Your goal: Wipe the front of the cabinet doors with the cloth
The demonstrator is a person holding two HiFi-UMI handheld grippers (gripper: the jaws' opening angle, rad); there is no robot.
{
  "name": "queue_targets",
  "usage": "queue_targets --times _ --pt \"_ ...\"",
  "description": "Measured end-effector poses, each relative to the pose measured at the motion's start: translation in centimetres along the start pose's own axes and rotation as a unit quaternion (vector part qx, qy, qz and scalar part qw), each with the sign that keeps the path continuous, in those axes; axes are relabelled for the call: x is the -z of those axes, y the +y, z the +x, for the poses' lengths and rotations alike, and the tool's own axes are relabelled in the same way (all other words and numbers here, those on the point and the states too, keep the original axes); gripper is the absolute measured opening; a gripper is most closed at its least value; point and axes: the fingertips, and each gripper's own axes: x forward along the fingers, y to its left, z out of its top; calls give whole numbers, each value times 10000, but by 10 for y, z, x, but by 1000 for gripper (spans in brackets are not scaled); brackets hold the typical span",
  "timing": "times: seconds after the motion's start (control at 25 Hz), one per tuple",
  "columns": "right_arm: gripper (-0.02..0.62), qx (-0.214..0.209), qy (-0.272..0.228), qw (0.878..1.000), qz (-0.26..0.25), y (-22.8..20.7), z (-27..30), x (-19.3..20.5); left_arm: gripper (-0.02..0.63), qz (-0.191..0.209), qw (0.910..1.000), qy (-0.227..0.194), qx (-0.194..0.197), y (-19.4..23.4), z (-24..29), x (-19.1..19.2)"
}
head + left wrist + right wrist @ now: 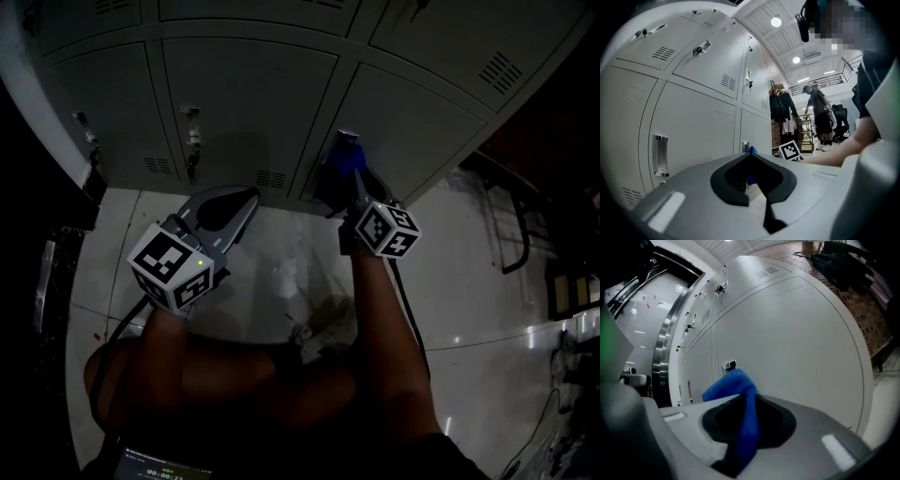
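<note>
Grey-bodied, with dark-lined jaws, the left gripper (246,197) and right gripper (349,167) each carried a white cube (173,265) printed with black square markers. A green light (200,263) glowed on the left cube, and black cables (129,317) ran from both.

Your right claw (749,401) has its jaws pressed together on the blue cloth (729,384); the cloth runs up the lower centre of the frame and folds over leftward; pale cabinet doors (801,333) fill the background; a small metal latch (729,365) sits just above the cloth.
</note>
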Motion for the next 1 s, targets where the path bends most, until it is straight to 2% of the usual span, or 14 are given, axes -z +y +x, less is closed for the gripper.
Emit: queue_targets --times 0.16,0.64,0.92,1.0 --pt "60 210 22 9998 -34 -15 -7 -3 6 2 10000 -12 3 0 0 -1" --pt "60 1123 -98 9930 352 -80 -43 -15 6 0 10000 -35 11 0 -1 -3" --pt "60 1567 -52 9876 52 -109 -59 -26 6 9 10000 16 14 1 -2 3" --pt "58 1767 -95 9841 113 -123 -67 -29 6 11 10000 16 10 1 -1 2"
